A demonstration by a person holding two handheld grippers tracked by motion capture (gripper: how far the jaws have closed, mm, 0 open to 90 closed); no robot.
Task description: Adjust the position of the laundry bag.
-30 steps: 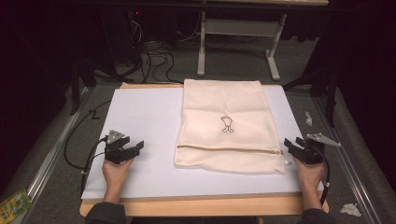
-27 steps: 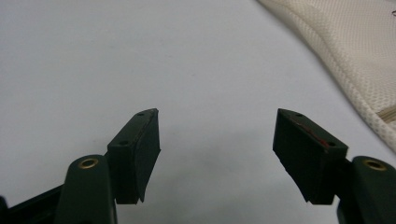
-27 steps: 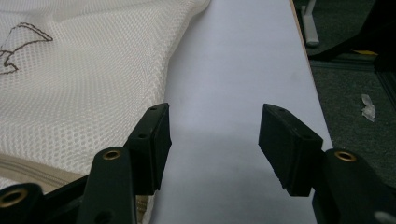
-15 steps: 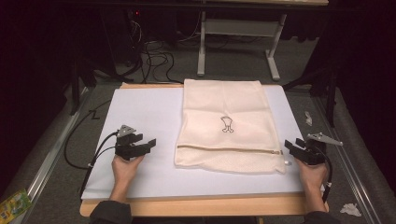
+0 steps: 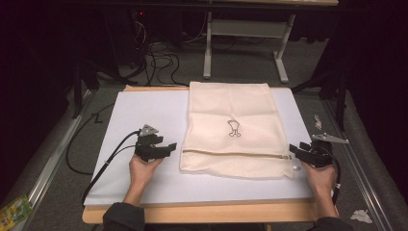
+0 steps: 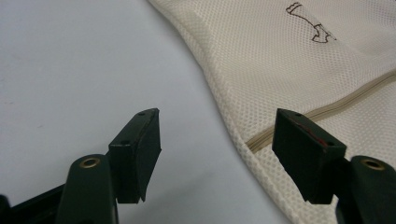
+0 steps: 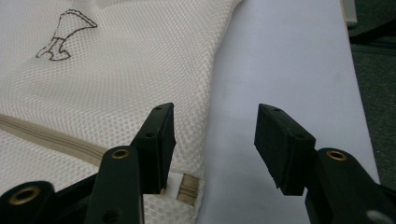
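Now mesh bag (image 5: 233,130) between both claws, left claw (image 5: 169,147) wide open, right claw (image 5: 294,150) closing, empty

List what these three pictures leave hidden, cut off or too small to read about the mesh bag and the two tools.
- Mesh bag: anything inside it is hidden by its own weave, in all three views.
- Small dark drawing: too small to identify in the high view.
- Tab at the zip's end: partly hidden by the right tool in the right gripper view.
- Zip: cut off by the frame edge past the left tool in the left gripper view.
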